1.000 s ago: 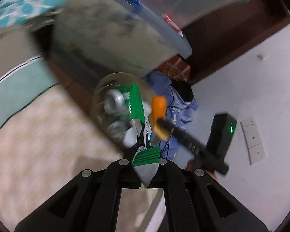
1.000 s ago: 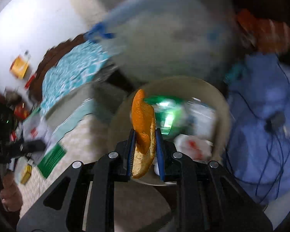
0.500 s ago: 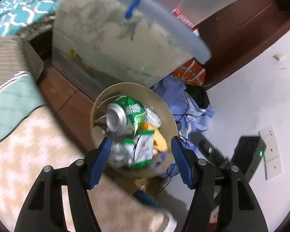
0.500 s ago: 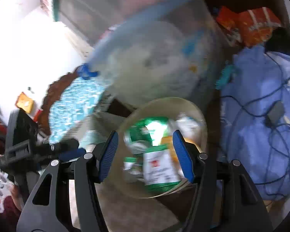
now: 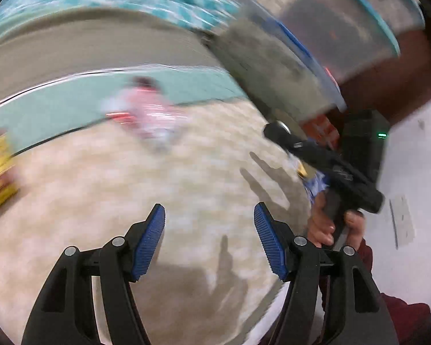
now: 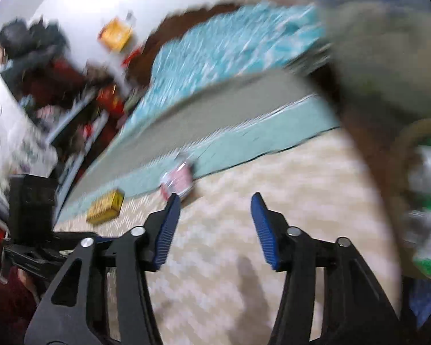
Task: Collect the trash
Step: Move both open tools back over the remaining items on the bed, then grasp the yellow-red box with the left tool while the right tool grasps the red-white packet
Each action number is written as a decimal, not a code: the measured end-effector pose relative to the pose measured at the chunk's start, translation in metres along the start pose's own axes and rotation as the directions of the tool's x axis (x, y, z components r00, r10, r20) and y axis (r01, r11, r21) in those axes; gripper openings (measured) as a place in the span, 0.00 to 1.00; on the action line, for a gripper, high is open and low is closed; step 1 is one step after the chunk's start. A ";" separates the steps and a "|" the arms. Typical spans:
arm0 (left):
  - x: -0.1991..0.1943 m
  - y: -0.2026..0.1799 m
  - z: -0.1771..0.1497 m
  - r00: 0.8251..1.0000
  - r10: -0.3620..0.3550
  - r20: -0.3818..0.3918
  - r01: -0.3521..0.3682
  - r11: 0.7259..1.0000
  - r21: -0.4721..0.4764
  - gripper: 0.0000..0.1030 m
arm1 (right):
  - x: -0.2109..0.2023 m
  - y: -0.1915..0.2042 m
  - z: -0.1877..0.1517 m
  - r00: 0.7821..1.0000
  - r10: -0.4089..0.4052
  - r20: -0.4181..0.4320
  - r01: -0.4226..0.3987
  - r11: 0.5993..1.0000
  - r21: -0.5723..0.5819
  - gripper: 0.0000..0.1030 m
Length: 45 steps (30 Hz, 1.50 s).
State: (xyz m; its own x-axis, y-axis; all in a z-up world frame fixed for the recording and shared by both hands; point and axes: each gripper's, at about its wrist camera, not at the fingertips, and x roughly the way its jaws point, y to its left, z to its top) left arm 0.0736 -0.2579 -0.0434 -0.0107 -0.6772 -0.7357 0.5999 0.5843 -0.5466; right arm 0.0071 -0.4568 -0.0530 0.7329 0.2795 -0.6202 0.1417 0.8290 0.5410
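Trash left to gather lies on the cream patterned floor mat [image 6: 224, 258]: a pink-and-white wrapper [image 6: 177, 182], blurred, at the mat's far edge against the teal mattress side [image 6: 258, 143], and a yellow box [image 6: 106, 207] near it to the left. You are between pickups, I judge, with both claws empty: your left claw [image 5: 209, 238] and right claw [image 6: 215, 227] each stand with jaws wide apart over bare mat. Next, steady the blurred views, pick one piece and bring a claw down astride it. The bin [image 6: 425, 195], holding green cans and wrappers, sits at the right edge. Mind your right hand [image 5: 334, 224], close beside the left claw; nothing else blocks the wrapper.
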 end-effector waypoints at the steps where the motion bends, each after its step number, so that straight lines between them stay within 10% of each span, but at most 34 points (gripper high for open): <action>1: -0.016 0.014 -0.003 0.999 0.023 0.031 -0.022 0.999 -0.026 0.59 | 0.020 0.008 0.004 0.999 -0.004 -0.038 0.003 1.000 -0.004 0.44; 5: -0.087 0.067 -0.012 0.968 0.190 0.162 -0.179 0.980 -0.083 0.64 | 0.066 0.030 0.013 0.994 -0.064 -0.087 0.059 0.997 -0.055 0.44; 12: -0.094 0.114 -0.002 0.893 0.431 0.126 -0.443 0.892 0.090 0.79 | 0.088 0.049 0.016 0.995 -0.039 -0.097 0.038 0.999 -0.014 0.44; 25: -0.061 0.130 0.018 0.925 0.368 0.097 -0.380 0.878 0.290 0.87 | 0.089 0.057 0.011 0.996 -0.074 -0.052 0.075 0.997 0.016 0.44; 45: -0.047 0.122 0.001 0.864 0.479 0.154 -0.503 0.816 0.283 0.92 | 0.090 0.054 0.007 0.997 -0.078 0.010 0.078 0.997 0.010 0.44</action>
State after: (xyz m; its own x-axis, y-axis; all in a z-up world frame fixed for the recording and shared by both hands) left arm 0.1481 -0.1556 -0.0747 0.4012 -0.3737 -0.8363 0.7217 0.6912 0.0373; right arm 0.0848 -0.3906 -0.0756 0.7261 0.2097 -0.6549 0.2046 0.8433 0.4969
